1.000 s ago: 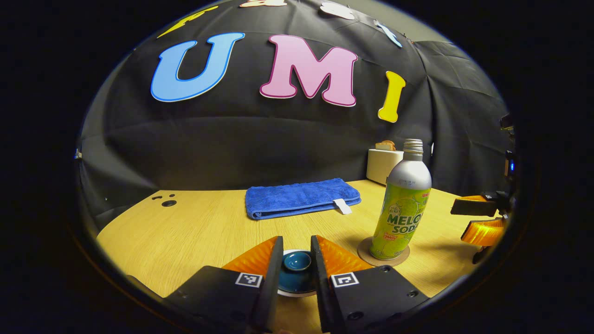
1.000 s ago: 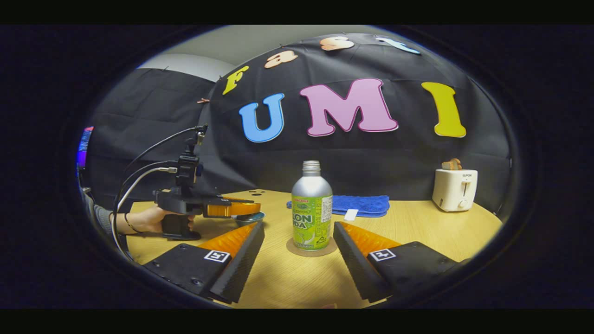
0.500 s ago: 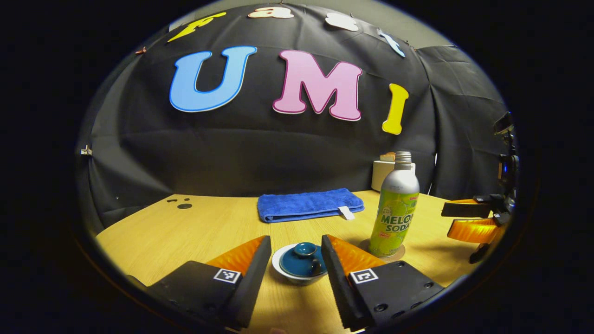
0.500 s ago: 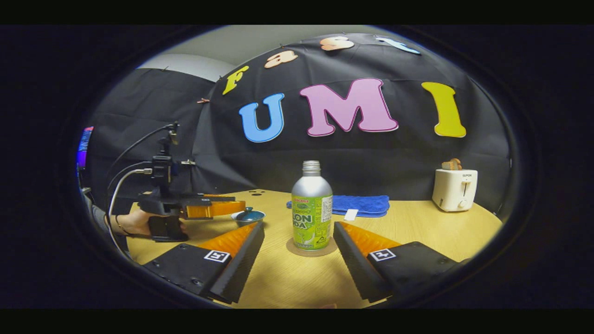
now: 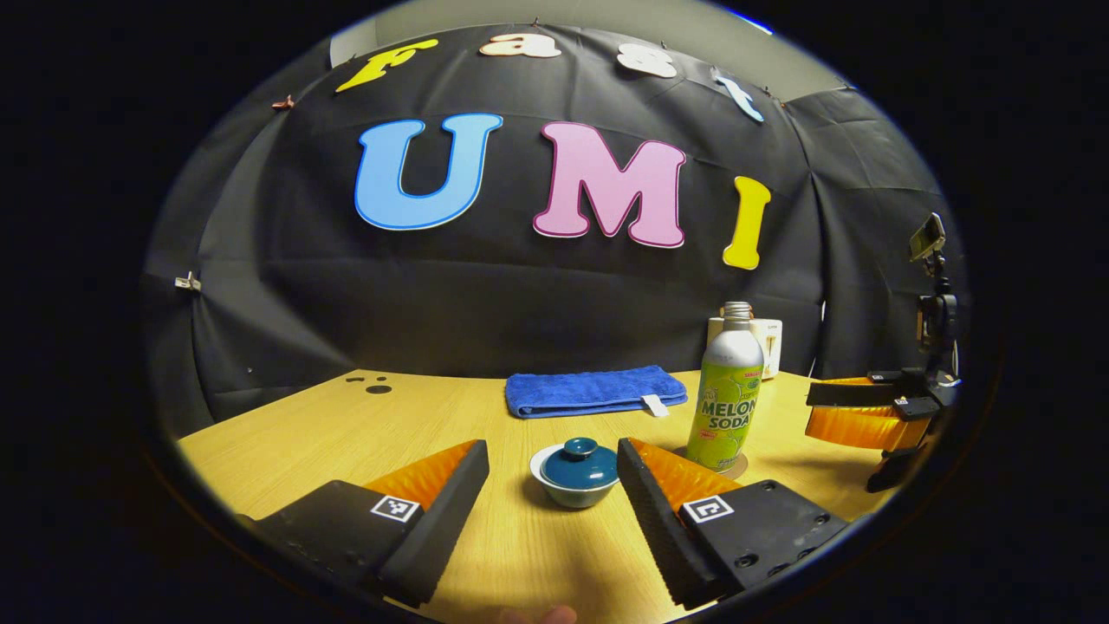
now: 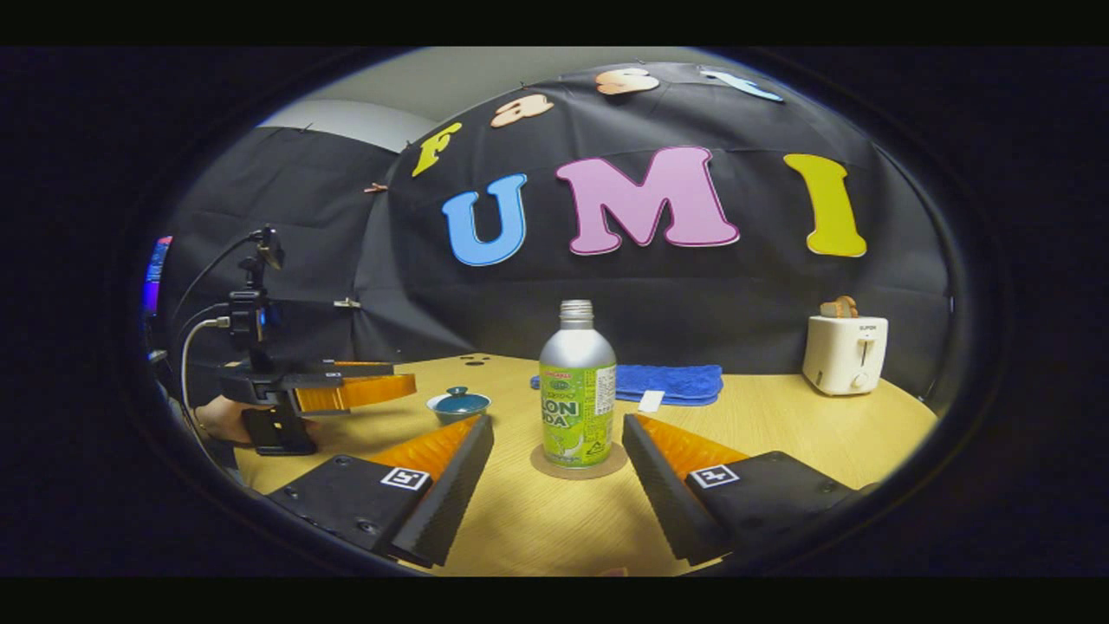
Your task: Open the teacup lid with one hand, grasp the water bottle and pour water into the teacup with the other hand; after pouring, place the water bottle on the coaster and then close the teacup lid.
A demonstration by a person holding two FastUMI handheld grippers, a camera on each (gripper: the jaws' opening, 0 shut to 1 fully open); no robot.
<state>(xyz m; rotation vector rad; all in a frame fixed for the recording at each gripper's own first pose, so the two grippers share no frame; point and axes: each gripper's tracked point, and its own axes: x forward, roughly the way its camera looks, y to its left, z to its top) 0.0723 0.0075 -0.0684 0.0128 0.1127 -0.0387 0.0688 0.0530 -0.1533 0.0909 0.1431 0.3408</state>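
We hold our left gripper level and low, fingers spread wide apart. Our right gripper sits likewise, fingers parted, gripping nothing.

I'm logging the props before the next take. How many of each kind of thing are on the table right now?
Lidded teacup: 1
Water bottle: 1
Coaster, under the bottle: 1
Blue towel: 1
Toaster: 1
Total: 5
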